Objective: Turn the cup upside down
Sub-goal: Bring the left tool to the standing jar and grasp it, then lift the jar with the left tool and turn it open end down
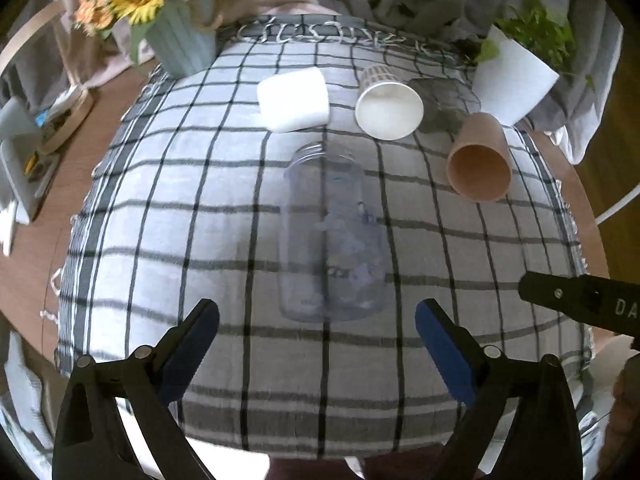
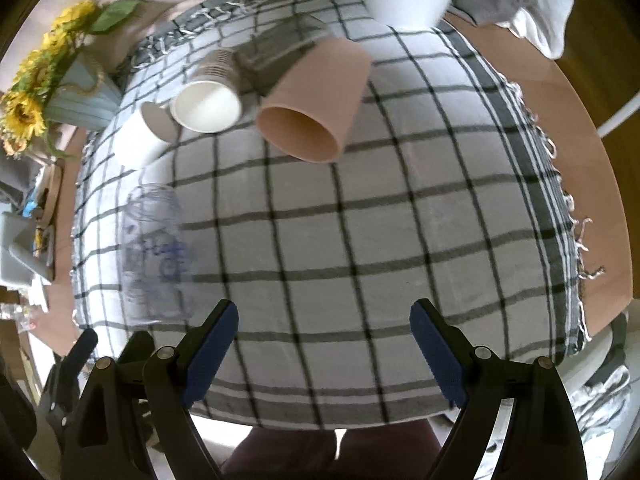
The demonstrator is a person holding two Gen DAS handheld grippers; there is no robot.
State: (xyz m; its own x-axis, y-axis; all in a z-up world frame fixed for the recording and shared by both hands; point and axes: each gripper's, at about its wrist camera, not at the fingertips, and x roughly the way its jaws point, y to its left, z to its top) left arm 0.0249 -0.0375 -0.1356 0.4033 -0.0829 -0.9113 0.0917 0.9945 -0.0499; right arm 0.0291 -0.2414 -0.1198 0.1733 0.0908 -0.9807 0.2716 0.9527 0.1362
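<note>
My left gripper [image 1: 316,344] and right gripper [image 2: 324,344] both spread, empty. Risk: clear cup [image 1: 332,232], lying lower centre, could roll or slip from pads.

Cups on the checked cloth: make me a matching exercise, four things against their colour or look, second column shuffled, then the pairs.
Things:
1. paper cup with striped outside
2. tall cup nearest the white planter
3. jar in front of the left tool
4. vase holding the sunflowers

Looks:
A. pale blue, ribbed
B. pinkish tan inside and out
C. clear, see-through
D. white inside

Pairs: 1-D, 2-B, 3-C, 4-A
</note>
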